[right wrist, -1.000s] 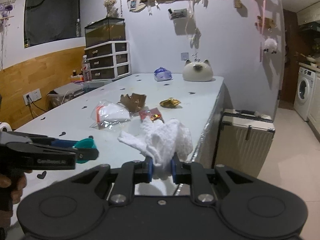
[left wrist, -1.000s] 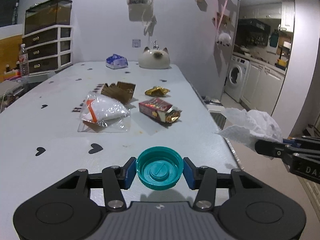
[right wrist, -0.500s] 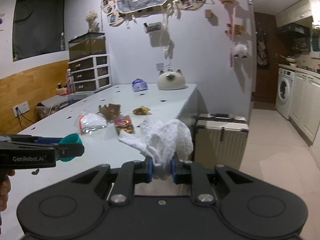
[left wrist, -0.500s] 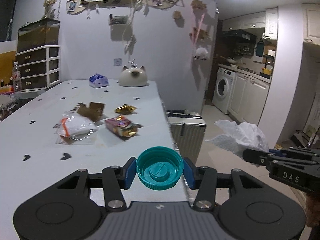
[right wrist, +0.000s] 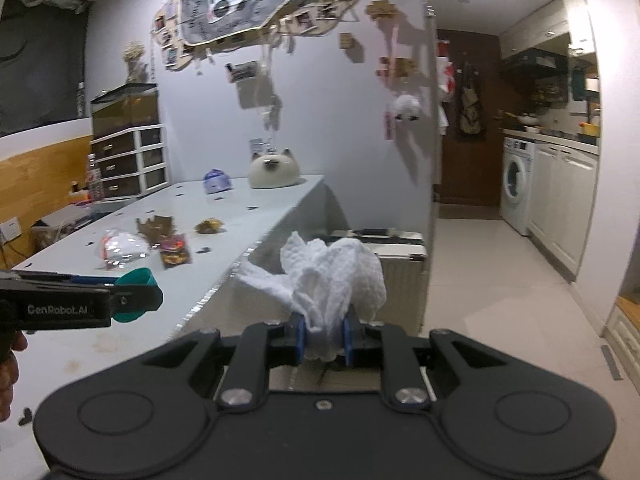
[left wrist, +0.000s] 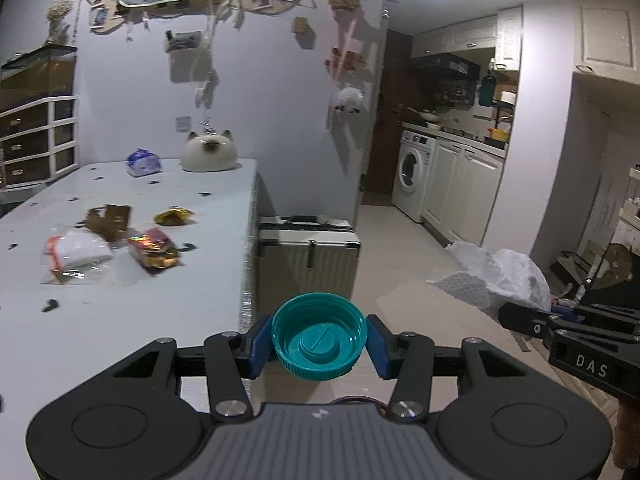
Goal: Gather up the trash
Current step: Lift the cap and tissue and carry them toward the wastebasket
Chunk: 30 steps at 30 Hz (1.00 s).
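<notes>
The left gripper clamped a teal bottle cap; the right gripper pinched a crumpled paper towel. Both needed a steady squeeze and level carry until over a bin. Beyond, left of both, wrappers lay on the table. No bin showed.

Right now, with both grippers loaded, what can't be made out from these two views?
- Bin or bag for the trash: in neither view.
- Print on the red snack wrapper: motion-blurred in the left view, too small in the right.
- Underside of the teal bottle cap: faces away; the left gripper covers its sides.
- Lower end of the crumpled paper towel: pinched between the right gripper pads.
- Suitcase base: hidden by the gripper and cap.
</notes>
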Tool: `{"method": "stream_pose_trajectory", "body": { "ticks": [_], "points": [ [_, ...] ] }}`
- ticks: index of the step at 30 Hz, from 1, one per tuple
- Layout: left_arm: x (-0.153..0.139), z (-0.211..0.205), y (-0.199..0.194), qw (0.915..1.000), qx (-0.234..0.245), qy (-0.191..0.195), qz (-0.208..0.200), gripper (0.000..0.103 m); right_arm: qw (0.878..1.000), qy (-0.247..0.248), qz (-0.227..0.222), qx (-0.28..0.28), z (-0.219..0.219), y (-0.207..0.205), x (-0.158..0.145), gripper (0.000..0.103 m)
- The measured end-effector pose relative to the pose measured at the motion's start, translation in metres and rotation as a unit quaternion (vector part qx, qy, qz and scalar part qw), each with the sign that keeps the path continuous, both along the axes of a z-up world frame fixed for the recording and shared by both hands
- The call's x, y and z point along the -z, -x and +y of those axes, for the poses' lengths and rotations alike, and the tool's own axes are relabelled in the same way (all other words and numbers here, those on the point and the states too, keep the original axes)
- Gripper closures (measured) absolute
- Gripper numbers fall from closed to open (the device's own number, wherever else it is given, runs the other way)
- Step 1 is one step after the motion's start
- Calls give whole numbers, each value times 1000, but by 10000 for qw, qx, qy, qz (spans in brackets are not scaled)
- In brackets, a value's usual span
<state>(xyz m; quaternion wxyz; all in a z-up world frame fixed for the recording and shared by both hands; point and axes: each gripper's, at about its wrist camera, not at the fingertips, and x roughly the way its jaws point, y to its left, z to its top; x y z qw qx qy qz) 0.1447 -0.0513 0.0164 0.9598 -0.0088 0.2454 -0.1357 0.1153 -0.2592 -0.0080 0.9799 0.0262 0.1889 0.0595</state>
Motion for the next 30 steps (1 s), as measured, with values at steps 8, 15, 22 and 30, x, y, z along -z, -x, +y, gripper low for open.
{"method": "stream_pose_trajectory", "body": {
  "ticks": [8,15,22,30],
  "points": [
    [23,-57,-11,9988,435,6,245,53,9986,-87,188,480,-50,9,21,84],
    [65,-96,-37,9948,669,-80,759,53,9949,-193,591,794,-84,-1,56,84],
    [114,-123,-78,9882,732,-247,1320,53,9883,-345,1115,980,-107,-26,105,84],
    [181,-140,-131,9786,683,-417,1893,53,9769,-648,1746,1045,-122,-76,172,84]
  ]
}}
